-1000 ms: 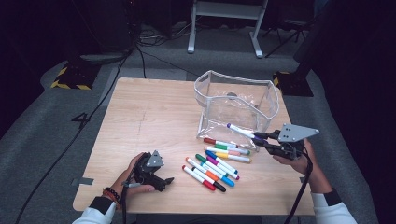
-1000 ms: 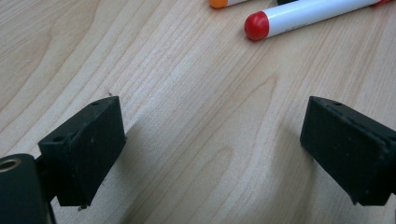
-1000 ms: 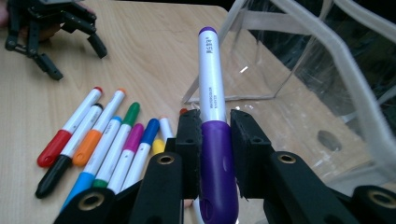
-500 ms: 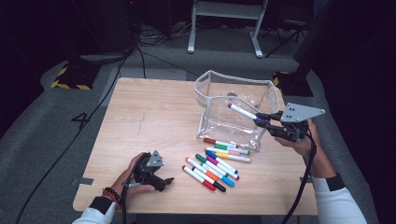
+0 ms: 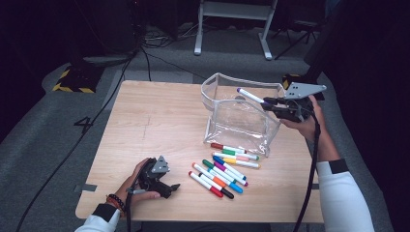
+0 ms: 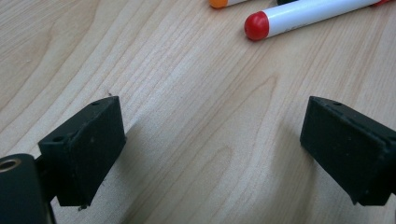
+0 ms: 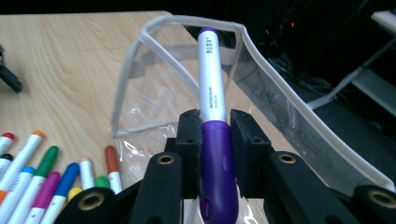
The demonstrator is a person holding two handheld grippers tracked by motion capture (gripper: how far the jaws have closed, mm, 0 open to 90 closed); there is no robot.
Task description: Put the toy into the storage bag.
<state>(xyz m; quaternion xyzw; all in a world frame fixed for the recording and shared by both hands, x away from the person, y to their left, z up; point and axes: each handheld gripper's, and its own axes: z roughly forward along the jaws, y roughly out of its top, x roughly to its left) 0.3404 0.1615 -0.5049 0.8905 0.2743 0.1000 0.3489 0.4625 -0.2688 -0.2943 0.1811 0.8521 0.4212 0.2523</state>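
The right tool [image 5: 269, 103] is clenched on a purple marker [image 7: 212, 100], its two black jaws pinching the purple cap end while the white barrel juts out ahead of them. The marker's far tip hangs over the open mouth of the clear pouch [image 5: 227, 121], which stands on the table [image 5: 154, 121] just in front of and below this tool. A row of markers [image 5: 225, 169] lies on the wood below and to the side of it. The left tool [image 5: 167, 186] rests low on the table, well apart from the pouch, jaws spread wide with nothing between them; a red-capped marker [image 6: 299, 16] lies just ahead of it.
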